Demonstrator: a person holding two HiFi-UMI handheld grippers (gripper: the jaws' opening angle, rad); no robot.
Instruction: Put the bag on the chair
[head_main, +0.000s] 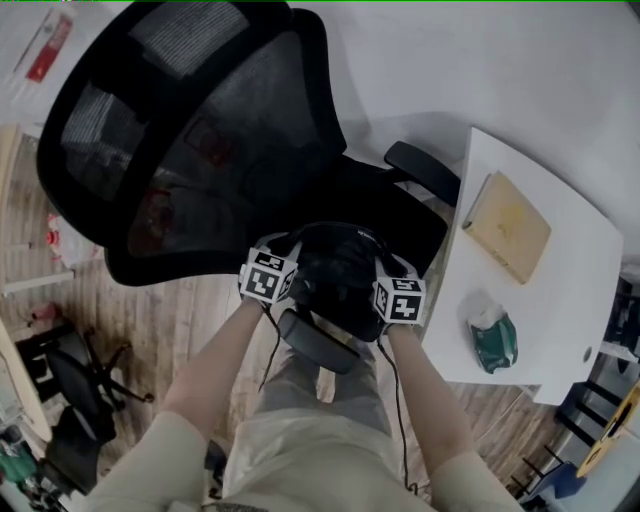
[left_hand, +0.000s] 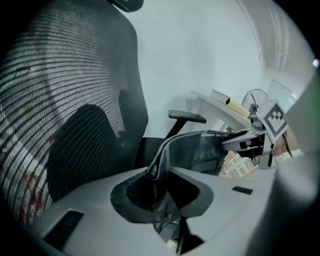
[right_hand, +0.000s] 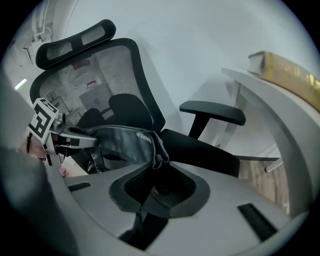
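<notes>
Closest to the camera in the head view are the person's two bare forearms, which reach forward over light trousers, and each hand carries a gripper. The left gripper (head_main: 296, 290) has its jaws pressed onto the left end of the black bag (head_main: 340, 272); in the left gripper view the dark fabric goes straight down between the two jaws (left_hand: 161, 200) and is pinched there. The right gripper (head_main: 380, 297) does the same on the other end, and in the right gripper view a fold of the bag (right_hand: 122, 142) is clamped between its jaws (right_hand: 155, 192). So the bag hangs stretched between both grippers, over the near side of the chair (head_main: 200, 130). Just under it is a dark armrest pad (head_main: 318, 345). Whether the bottom of the bag touches the seat (head_main: 390, 205), I cannot tell. Behind the bag is the black seat, then the second armrest (head_main: 425, 170), and to the left the tall mesh backrest with its headrest (head_main: 185, 35). At the right stands a white desk (head_main: 560, 320), near the chair, with a yellowish book (head_main: 508, 225) and a small green packet (head_main: 493, 342) on it. The floor (head_main: 190, 320) is of wooden boards.
</notes>
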